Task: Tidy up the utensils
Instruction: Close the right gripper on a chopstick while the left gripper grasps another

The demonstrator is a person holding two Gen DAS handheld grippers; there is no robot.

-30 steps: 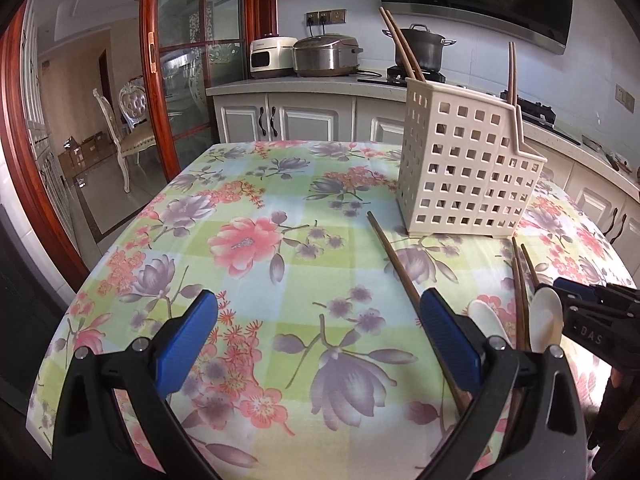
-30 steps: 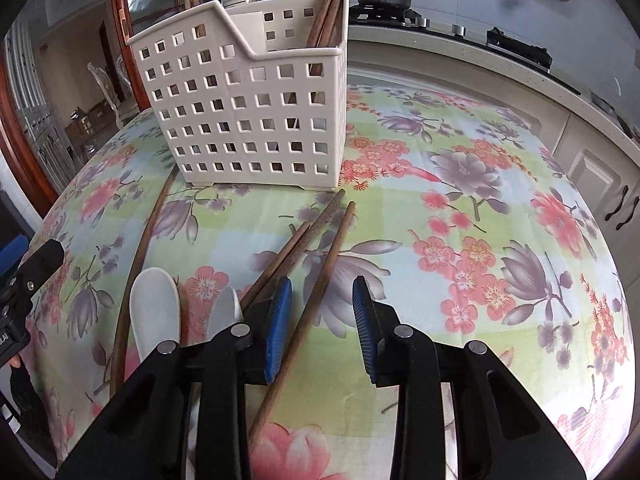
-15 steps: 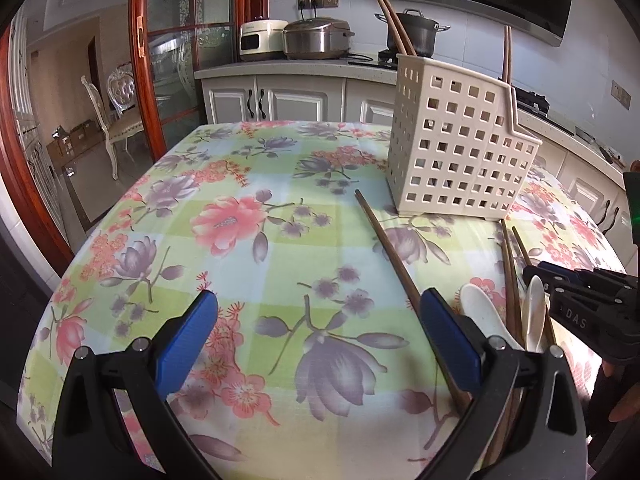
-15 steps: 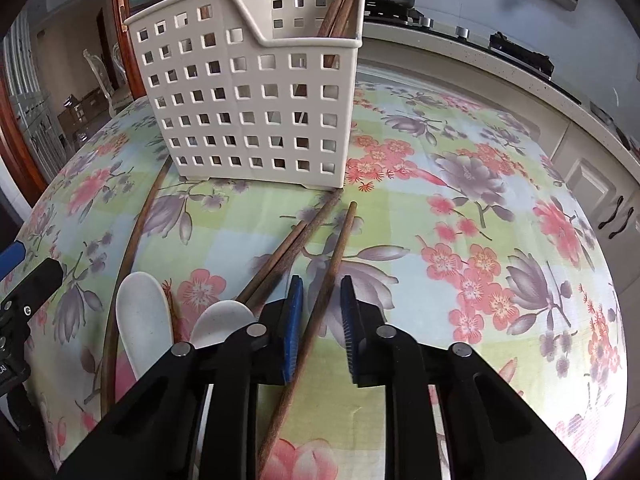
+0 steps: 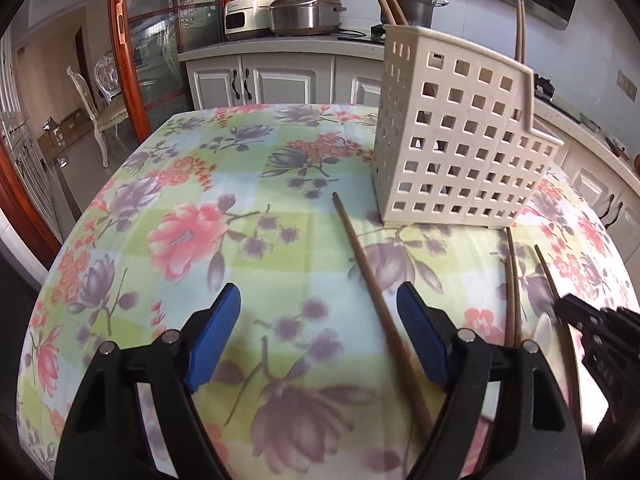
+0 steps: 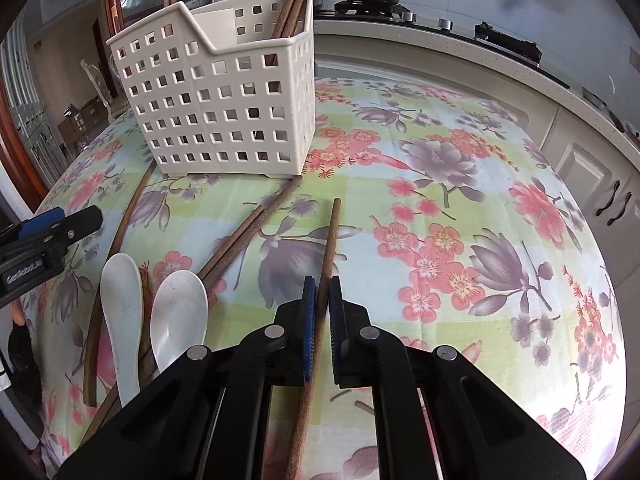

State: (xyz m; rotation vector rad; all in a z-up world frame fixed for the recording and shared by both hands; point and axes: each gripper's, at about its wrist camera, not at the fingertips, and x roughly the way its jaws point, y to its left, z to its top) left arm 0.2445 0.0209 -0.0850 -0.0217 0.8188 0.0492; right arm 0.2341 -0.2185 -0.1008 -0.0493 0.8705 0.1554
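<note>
right gripper point(image 6: 322, 304) clamped on a wooden chopstick point(image 6: 327, 256) near mid-length, likely for balance when carried to the perforated utensil basket point(image 6: 224, 100) ahead. left gripper point(image 5: 318, 336) spread wide, holding nothing.

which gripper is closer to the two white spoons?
Right. The right gripper, shut on a chopstick, sits just beside the spoons; the open left gripper hovers farther off, beyond another chopstick.

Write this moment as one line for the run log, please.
right tongs: shut on chopstick | left tongs: open, holding nothing | caddy: holds chopsticks | two spoons on tablecloth
</note>
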